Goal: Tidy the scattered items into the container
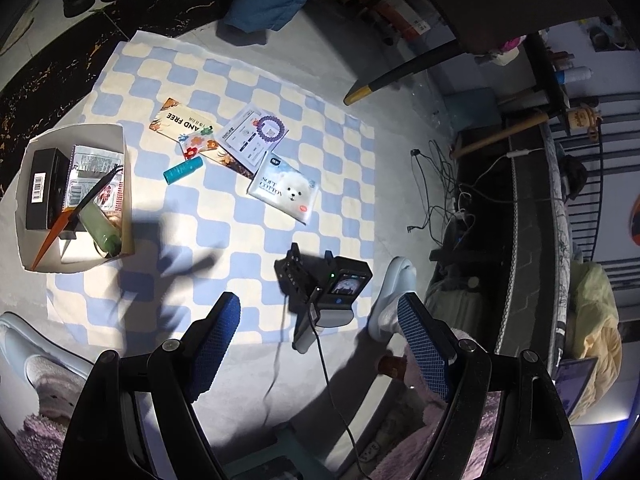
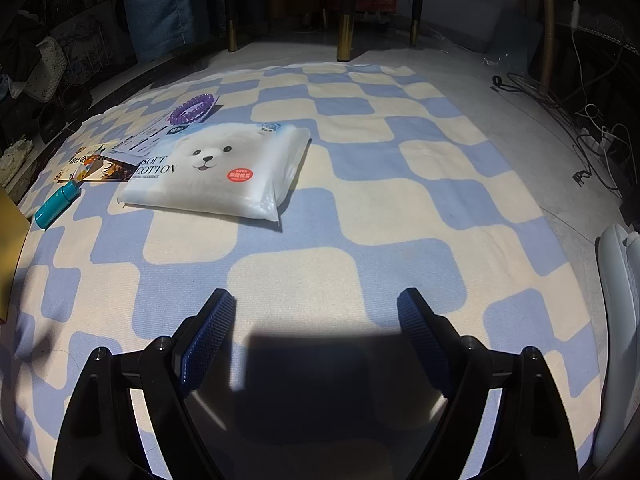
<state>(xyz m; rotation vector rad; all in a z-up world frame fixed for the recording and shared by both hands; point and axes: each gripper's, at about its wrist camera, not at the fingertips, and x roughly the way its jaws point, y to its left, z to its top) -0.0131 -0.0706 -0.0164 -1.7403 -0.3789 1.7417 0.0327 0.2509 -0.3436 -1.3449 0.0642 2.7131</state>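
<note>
From the left wrist view, the left gripper hangs above the near edge of a blue-and-cream checked cloth, its blue-padded jaws spread wide with nothing between them. At the left edge of the cloth stands the container, a white cardboard box already holding a black carton, a printed packet, a green bottle and an orange-handled tool. Still out on the cloth are a teal tube, a flowered card, a white leaflet with a purple coil hair tie lying on it, and a tissue pack printed with a bear. The right gripper rests low on the cloth near that pack; from here its jaw state cannot be told.

From the right wrist view, the right gripper also stands open and empty, just above the cloth. The tissue pack lies flat ahead and slightly left, with the hair tie, the card and the teal tube beyond and to its left.

The pack looks light and soft, wrapped in slick film that would give under pressure; a pinch across the near sealed edge or a corner probably holds better than squeezing the puffy middle. The tube looks rigid and likely to roll, so gripping across its body would suit. The card and leaflet are thin and flat, hard to lift except by an edge.
</note>
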